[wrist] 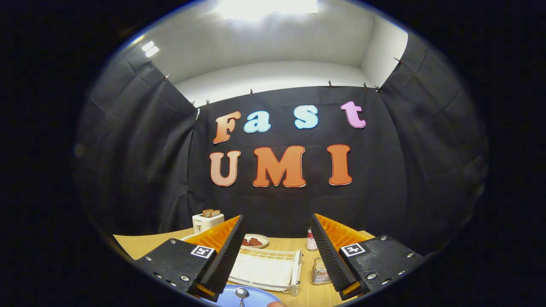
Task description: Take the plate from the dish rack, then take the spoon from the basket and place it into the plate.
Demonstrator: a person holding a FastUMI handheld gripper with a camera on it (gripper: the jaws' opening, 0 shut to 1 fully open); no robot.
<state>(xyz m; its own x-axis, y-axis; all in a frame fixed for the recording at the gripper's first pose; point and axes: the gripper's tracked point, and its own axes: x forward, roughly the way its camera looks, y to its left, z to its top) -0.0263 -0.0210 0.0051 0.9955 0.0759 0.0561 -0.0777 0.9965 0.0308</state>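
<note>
With the metal spoon (pixel 242 293) already laid in the round blue plate (pixel 256 298) near the white wire dish rack (pixel 266 268), the gripper (pixel 277 256) is held wide open, empty, clear above.

Blue plate (pixel 256 298) lies flat at 6 o'clock; a metal spoon (pixel 242 294) rests in it, bowl toward 12 o'clock; white dish rack (pixel 266 268) just beyond; clear basket (pixel 320 273) at its 3 o'clock.

A light wooden table (pixel 136 245) carrying a white toaster (pixel 207 221), small white dish of reddish pieces (pixel 255 241), white wire dish rack (pixel 266 268), clear basket (pixel 320 273) and, lower centre, blue round plate (pixel 256 298).
</note>
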